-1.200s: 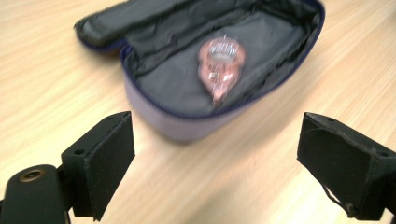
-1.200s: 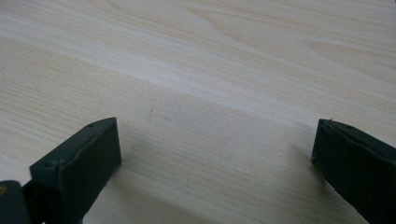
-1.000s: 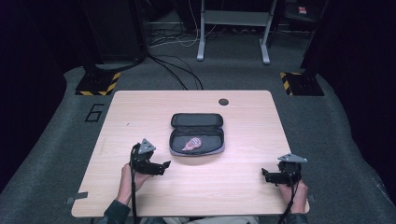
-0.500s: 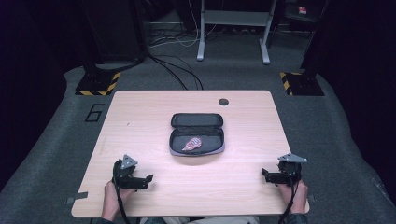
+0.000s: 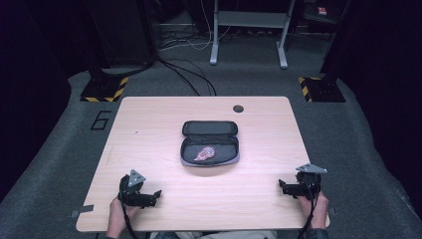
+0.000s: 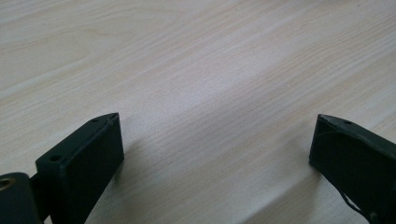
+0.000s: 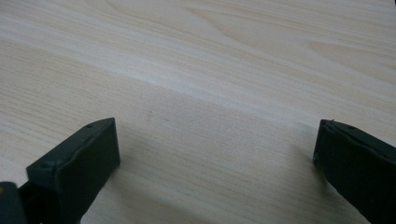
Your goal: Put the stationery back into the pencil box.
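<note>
A dark zip case (image 5: 195, 149) lies unzipped in the middle of the wooden table (image 5: 149, 129), with a small pink object (image 5: 204, 153) inside its near half. My left gripper (image 5: 155, 195) rests low near the front left edge, pointing right. In the left gripper view (image 6: 217, 119) its jaws have just been opening wider and now stand wide apart, with bare wood between them. My right gripper (image 5: 282, 186) sits near the front right edge, pointing left. Its jaws are also wide apart over bare wood in the right gripper view (image 7: 217, 122).
A round dark grommet (image 5: 238, 108) sits near the table's far edge. Beyond the table are grey carpet, black cables (image 5: 189, 79), a metal stand's legs (image 5: 249, 45) and two bases with yellow-black tape (image 5: 104, 89).
My left gripper has drawn back from beside the case toward the front left edge and sunk toward the table. The right gripper has stayed where it was.
</note>
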Motion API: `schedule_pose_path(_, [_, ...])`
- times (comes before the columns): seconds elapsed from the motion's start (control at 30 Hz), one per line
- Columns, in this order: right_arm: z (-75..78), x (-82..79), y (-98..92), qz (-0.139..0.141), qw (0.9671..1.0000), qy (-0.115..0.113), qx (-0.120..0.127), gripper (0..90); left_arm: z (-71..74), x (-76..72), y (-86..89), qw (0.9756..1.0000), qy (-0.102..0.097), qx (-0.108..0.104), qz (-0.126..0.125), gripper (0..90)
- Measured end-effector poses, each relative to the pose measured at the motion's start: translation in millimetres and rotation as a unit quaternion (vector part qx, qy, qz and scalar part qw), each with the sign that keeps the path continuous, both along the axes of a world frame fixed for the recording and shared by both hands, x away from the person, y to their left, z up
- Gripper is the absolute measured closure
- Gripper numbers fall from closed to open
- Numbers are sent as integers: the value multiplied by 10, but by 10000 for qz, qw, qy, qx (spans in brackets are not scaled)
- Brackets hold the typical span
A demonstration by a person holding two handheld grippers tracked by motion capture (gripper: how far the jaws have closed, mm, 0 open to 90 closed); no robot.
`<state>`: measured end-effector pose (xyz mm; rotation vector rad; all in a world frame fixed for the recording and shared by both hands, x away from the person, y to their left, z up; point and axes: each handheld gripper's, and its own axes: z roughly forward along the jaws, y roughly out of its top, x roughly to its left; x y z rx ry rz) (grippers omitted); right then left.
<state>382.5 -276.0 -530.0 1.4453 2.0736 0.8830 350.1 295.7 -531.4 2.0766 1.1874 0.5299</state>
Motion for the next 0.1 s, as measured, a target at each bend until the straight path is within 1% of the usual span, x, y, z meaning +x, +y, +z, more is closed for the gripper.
schedule_pose_path(0.1, [0,6,-1,2,10000,45,17,0,-1,8,-3,10000,-3,-34,57,27])
